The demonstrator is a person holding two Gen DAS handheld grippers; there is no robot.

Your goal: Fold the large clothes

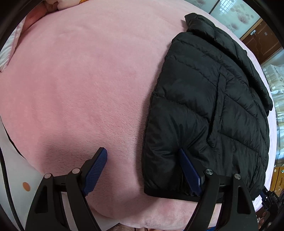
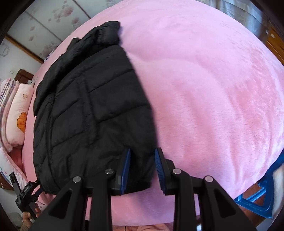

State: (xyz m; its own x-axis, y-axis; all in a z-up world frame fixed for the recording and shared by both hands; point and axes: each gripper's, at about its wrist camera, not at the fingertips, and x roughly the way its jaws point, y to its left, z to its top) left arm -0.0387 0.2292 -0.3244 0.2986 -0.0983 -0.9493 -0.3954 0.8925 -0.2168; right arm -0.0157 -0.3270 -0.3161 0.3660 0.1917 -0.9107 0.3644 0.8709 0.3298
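Observation:
A black quilted puffer jacket [image 1: 209, 106] lies folded lengthwise on the pink blanket [image 1: 79, 80], collar at the far end. It also shows in the right wrist view [image 2: 88, 106]. My left gripper [image 1: 143, 160] is open wide at the jacket's near left hem corner, its left finger over the blanket and its right finger over the jacket. My right gripper [image 2: 142, 163] is open, its jaws straddling the jacket's near right hem corner, not closed on it.
The pink blanket [image 2: 213, 88] covers a bed. Pink pillows [image 2: 16, 110] lie at its left end. A blue plastic stool [image 2: 261, 191] stands at the right by the bed edge. Patterned wardrobe doors [image 1: 236, 16] stand behind.

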